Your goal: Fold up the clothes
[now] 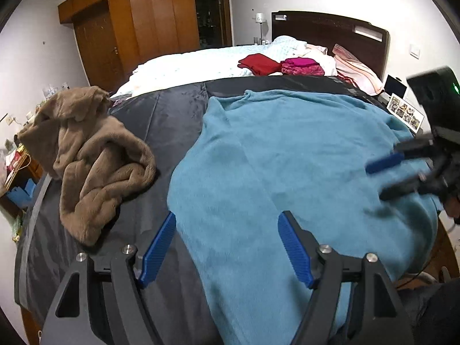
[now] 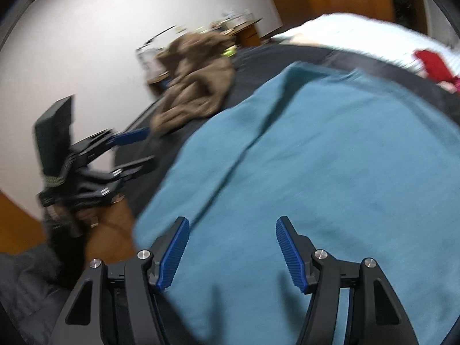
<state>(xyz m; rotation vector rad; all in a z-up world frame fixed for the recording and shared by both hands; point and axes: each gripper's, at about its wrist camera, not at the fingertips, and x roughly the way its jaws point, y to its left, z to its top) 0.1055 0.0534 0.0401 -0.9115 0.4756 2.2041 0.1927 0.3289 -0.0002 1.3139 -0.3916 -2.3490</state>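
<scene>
A teal fleece garment (image 1: 287,158) lies spread flat on a dark mat (image 1: 169,120) on the bed; it fills the right wrist view (image 2: 330,158) too. My left gripper (image 1: 227,218) is open and empty, hovering over the garment's near left edge. My right gripper (image 2: 233,224) is open and empty above the garment's near part; it shows blurred at the right of the left wrist view (image 1: 376,181). The left gripper (image 2: 143,149) shows at the left of the right wrist view. A crumpled brown fleece garment (image 1: 95,158) lies on the mat to the left, also in the right wrist view (image 2: 195,86).
Folded red (image 1: 258,63) and magenta (image 1: 302,66) clothes lie on the white bedspread (image 1: 187,63) behind the mat. A dark headboard (image 1: 330,28), pillows (image 1: 356,69) and a wooden wardrobe (image 1: 143,23) stand beyond. A cluttered side table (image 1: 17,172) is at the left.
</scene>
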